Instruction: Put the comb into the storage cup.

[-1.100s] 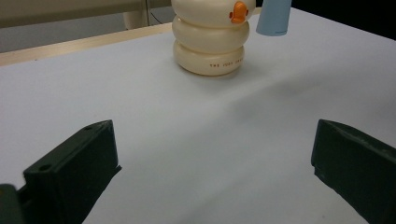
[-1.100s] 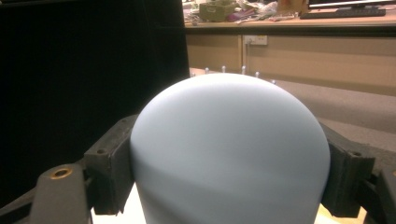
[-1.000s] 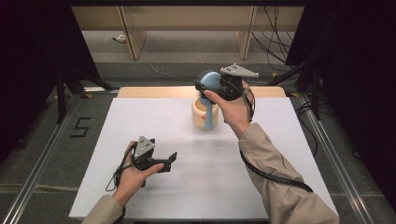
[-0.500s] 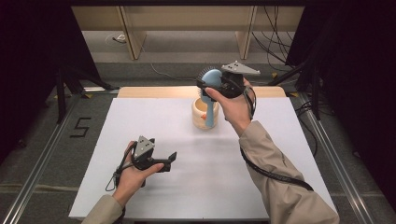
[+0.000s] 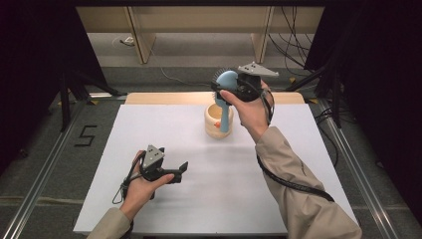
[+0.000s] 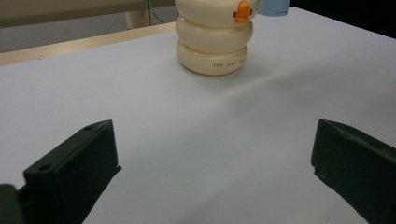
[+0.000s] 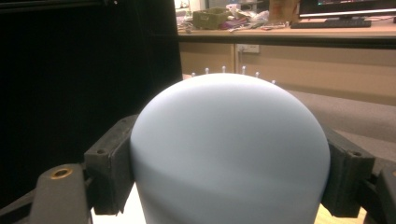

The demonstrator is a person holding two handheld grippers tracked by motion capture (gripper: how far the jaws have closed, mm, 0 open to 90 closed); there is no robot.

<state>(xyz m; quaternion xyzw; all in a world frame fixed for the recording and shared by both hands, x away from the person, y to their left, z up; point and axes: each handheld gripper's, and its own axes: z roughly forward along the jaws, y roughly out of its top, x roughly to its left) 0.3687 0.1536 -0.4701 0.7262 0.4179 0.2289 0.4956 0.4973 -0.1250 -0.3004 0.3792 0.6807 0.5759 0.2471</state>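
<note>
Lone cup [image 5: 218, 121] on bare table [image 5: 278, 164]

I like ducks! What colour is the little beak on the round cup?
Orange, on the cream cup; the left gripper view shows it best.

A white table [image 5: 209, 199] carries a cream ringed cup [image 5: 215, 124] near its far edge.

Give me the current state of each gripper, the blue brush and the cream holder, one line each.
Right gripper: shut on the blue brush's head, raised above the table.
Blue brush: upright, handle reaching down into the cream holder, bristles facing away from the person.
Cream holder: upright on the white table, near the far edge.
Left gripper: open, holding nothing, low over the table's near left part, aimed at the holder.
</note>
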